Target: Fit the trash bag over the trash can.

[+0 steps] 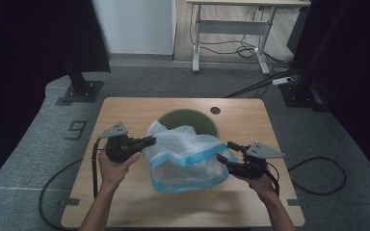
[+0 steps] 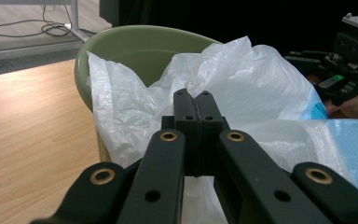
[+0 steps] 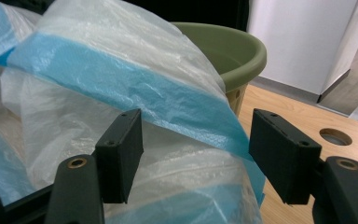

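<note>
A translucent white plastic bag with a blue band lies bunched on the wooden table, leaning against a green round bin. My left gripper is at the bag's left edge. Its jaws are pressed together in the left gripper view, with the bag right at the tips and the bin behind. My right gripper stands open at the bag's right side. In the right gripper view the blue-banded film runs between the spread jaws, touching neither. The bin rises behind it.
A round cable hole sits in the table behind the bin. Bare wood stretches along the front edge and both sides. On the floor beyond are a black stand, a desk frame and loose cables.
</note>
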Motion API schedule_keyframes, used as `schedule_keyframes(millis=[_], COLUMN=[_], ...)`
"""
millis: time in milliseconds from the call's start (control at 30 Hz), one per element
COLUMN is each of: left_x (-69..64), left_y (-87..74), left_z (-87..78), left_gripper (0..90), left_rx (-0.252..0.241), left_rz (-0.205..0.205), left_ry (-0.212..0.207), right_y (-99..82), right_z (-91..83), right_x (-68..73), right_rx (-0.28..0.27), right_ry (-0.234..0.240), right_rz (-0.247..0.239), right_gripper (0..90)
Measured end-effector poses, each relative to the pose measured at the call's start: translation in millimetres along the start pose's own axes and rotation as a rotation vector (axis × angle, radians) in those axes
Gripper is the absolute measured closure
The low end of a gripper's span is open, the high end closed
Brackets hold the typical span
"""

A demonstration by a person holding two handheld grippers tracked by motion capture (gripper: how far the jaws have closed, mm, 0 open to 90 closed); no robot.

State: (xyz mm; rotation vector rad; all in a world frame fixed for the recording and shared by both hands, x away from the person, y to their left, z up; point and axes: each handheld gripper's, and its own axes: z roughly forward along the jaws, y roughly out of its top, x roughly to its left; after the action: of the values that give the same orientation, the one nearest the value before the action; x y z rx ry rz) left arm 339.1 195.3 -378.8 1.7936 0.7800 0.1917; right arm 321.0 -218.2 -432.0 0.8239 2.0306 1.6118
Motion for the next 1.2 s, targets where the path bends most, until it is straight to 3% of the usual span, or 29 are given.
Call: schedule_keyframes(millis=[233, 367, 600, 767, 933, 1100, 1200], left_x=[-2.0, -2.8, -6.0, -13.0, -16.4, -18.9, -19.6], left_y=[-1.3, -1.7, -1.8, -1.0, -1.2, -1.7, -1.6], left_z=[1.3, 1.4, 3.9, 6.2, 10.6, 12.8, 13.5], left_gripper=[90.0, 90.0, 90.0, 90.0, 90.0, 90.0, 90.0], left_rx=[-0.002, -0.003, 0.001, 0.002, 0.012, 0.011, 0.013], left_rz=[0.002, 0.002, 0.002, 0.016, 0.021, 0.021, 0.022], left_ry=[-0.002, -0.003, -0.019, -0.042, -0.060, -0.071, -0.073], right_y=[7.0, 14.7, 26.8, 30.0, 28.9, 28.5, 29.6], right_z=[-6.0, -6.3, 1.3, 9.6, 8.3, 5.1, 3.7], right_x=[2.6, 13.7, 38.5, 43.6, 49.7, 54.2, 55.8], right_rx=[-0.021, -0.013, 0.004, 0.025, 0.043, 0.058, 0.065], right_ry=[0.012, 0.004, 0.050, 0.058, 0.010, -0.044, -0.062], right_rz=[0.059, 0.061, 0.060, 0.102, 0.066, 0.040, 0.031], right_gripper=[30.5, 29.3, 28.1, 29.4, 39.8, 67.1, 76.9])
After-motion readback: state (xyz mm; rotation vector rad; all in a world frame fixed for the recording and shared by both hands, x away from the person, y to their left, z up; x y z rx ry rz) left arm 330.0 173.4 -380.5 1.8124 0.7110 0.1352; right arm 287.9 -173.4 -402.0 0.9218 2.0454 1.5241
